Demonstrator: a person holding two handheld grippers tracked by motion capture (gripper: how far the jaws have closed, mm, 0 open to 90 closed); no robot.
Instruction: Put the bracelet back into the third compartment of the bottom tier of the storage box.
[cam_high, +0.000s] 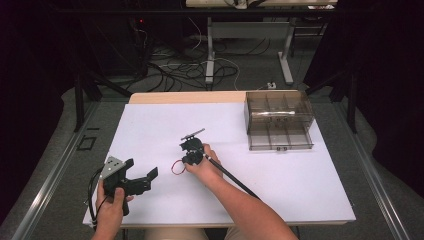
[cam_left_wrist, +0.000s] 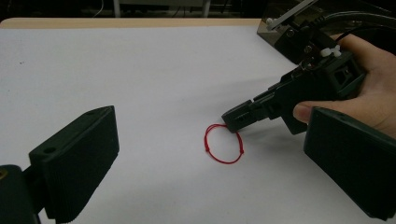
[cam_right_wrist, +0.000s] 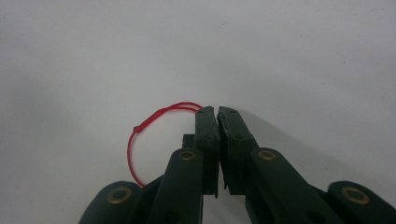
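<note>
A thin red string loop (cam_left_wrist: 223, 144) with small knots lies flat on the white table (cam_high: 150, 130), near the middle and a little to the left of the person's right hand (cam_high: 206, 167). The right tongs (cam_right_wrist: 217, 110) point down at the right edge of the loop, and their jaws stand pressed together with the string at their tips; in the right gripper view the red line runs in beside the left jaw, so I judge that they pinch it, though the contact itself is very small. The left tongs (cam_high: 141, 173) wait at the near left of the table with jaws wide apart and nothing between them. The loop looks very light and soft, so it will probably hang down and lose its round shape when it is lifted, and it can slip out of smooth pads easily. A good place to take hold is close to one of the knots, because the knot may stop the string from sliding through. A clear smoky plastic box with compartments (cam_high: 278, 119) stands at the far right of the table, well apart from the loop.
</note>
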